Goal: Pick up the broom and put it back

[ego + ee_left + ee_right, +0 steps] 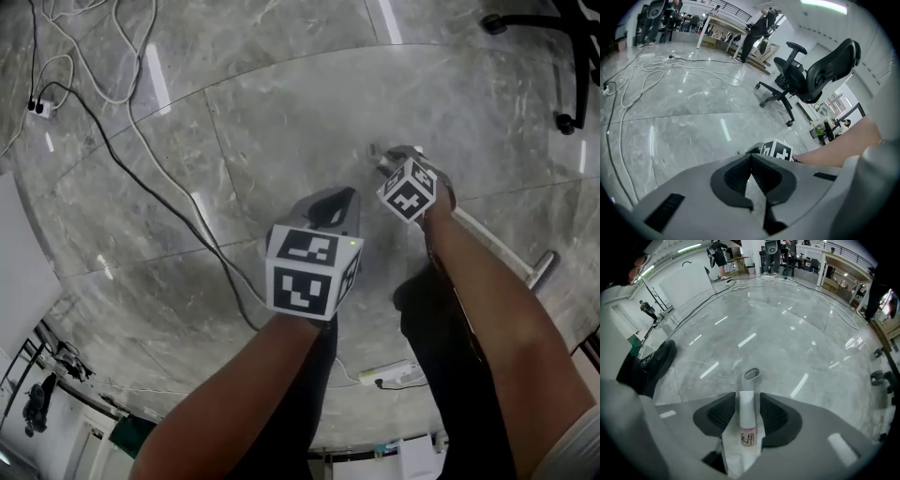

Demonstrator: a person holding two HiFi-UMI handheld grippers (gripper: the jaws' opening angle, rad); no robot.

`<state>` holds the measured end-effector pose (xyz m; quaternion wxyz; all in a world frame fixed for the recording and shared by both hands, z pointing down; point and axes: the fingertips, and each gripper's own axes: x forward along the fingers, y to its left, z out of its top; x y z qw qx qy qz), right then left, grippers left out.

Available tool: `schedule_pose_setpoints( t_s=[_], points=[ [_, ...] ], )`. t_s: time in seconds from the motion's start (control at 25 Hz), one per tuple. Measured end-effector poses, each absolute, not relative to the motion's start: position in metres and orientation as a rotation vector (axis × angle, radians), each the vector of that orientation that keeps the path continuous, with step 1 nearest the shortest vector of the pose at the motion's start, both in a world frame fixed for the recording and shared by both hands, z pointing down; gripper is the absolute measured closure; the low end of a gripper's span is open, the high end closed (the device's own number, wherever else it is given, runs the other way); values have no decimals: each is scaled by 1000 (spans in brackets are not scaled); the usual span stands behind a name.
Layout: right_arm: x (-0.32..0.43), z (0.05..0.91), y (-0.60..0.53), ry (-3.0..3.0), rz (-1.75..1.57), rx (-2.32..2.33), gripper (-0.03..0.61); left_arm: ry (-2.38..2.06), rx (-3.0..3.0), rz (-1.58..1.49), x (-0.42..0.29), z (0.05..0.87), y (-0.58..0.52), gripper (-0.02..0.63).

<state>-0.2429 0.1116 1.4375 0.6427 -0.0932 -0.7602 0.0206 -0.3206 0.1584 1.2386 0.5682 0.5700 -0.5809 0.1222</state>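
Observation:
The broom lies flat on the grey marble floor. Its pale handle [499, 246] runs from under my right forearm towards the lower right, and the broom head is out of sight. The right gripper [382, 161] points steeply down over the handle's end. In the right gripper view the handle [747, 411], with a hanging hole at its tip [751, 374] and a small label, lies between the jaws of the right gripper [750, 397]; a thin gap shows on each side. The left gripper [336, 204] hovers beside it, its fingertips [751, 157] together and empty.
Black and white cables [141, 141] snake over the floor at the left. A white power strip [394, 373] lies near the person's dark trouser legs. An office chair [811, 70] stands at the right, its wheeled base [562, 37] at the top right of the head view.

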Motion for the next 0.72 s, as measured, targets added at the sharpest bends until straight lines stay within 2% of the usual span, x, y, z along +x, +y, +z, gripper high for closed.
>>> schedule_pose_setpoints(
  t_s=[0.12, 0.28, 0.44, 0.56, 0.72],
  points=[
    [-246, 1444, 111, -1766, 17, -179, 413, -1368, 1327, 289, -329, 1255, 156, 606],
    [-246, 1447, 115, -1760, -51, -193, 488, -1373, 1306, 298, -334, 1265, 158, 606],
    [-246, 1439, 111, -1743, -11, -210, 492, -1375, 1300, 295, -333, 1252, 155, 606],
    [-255, 1402, 98, -1790, -1, -198, 493, -1393, 1295, 292, -336, 1229, 149, 606],
    [-263, 1302, 89, -1887, 38, -189, 493, -1415, 1328, 299, -333, 1159, 136, 606]
  ],
)
